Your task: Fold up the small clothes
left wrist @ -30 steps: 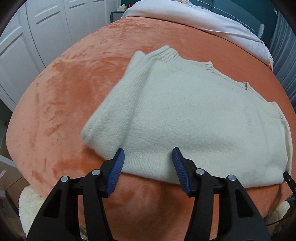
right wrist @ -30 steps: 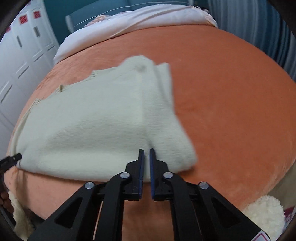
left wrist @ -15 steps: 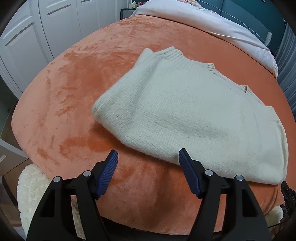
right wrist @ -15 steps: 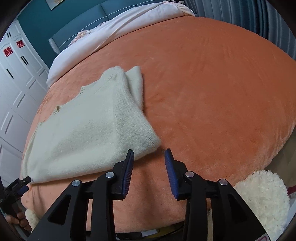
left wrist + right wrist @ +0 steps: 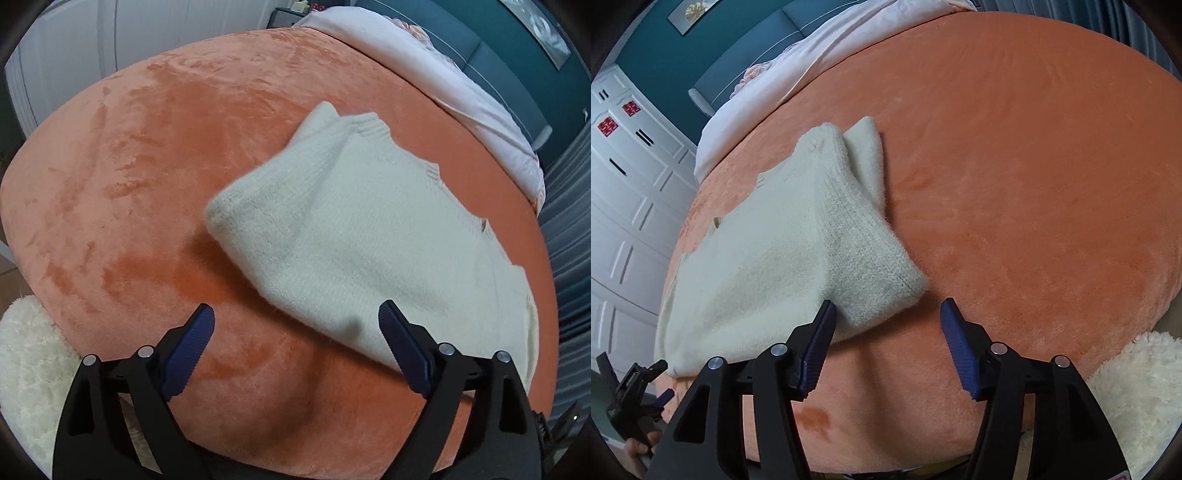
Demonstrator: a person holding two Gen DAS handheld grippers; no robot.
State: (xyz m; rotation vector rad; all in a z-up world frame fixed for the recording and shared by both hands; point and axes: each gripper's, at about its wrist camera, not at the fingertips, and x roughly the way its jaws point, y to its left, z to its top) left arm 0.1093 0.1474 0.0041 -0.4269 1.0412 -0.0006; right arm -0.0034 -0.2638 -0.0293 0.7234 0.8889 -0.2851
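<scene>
A cream knitted sweater lies folded on the orange plush bed cover, sleeves tucked in, ribbed collar at the far side. It also shows in the right wrist view, its folded sleeve end nearest me. My left gripper is open and empty, just in front of the sweater's near edge at its left end. My right gripper is open and empty, just short of the sweater's right end. In the right wrist view the left gripper shows at the bottom left.
A pale pink duvet lies across the far side of the bed. White wardrobe doors stand to the left. A fluffy cream rug lies on the floor below the bed's near edge, and shows in the left wrist view.
My right gripper has opened, let go of the sweater's near edge and pulled back. My left gripper has opened wider and drawn back and to the left. The sweater now lies flat.
</scene>
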